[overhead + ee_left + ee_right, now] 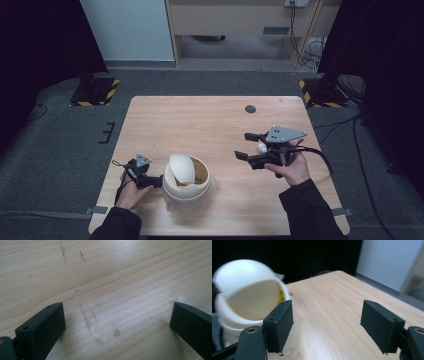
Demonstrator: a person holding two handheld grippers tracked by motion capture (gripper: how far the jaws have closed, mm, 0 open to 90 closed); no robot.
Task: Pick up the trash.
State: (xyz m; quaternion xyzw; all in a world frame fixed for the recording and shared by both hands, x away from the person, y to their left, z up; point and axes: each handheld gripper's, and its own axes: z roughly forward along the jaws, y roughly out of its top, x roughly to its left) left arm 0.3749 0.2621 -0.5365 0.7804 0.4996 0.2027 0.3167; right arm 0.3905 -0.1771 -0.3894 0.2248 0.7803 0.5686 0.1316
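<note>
A white round bin [186,186] with a tilted swing lid [182,167] stands near the table's front edge, left of centre. My left gripper [154,181] rests low on the table against the bin's left side. In the left gripper view its jaws [117,309] stand wide open over bare wood, with a pale edge of the bin [200,296] beside the right jaw. My right gripper [243,145] hangs to the right of the bin, pointing left. In the right gripper view it is open [327,307] with nothing between the jaws, and the bin [242,300] sits at the left.
The wooden table [210,120] has a dark round hole [250,109] near its far edge. A small white thing [261,148] shows just beside the right gripper; what it is I cannot tell. Stands with striped bases [95,92] flank the table on the floor.
</note>
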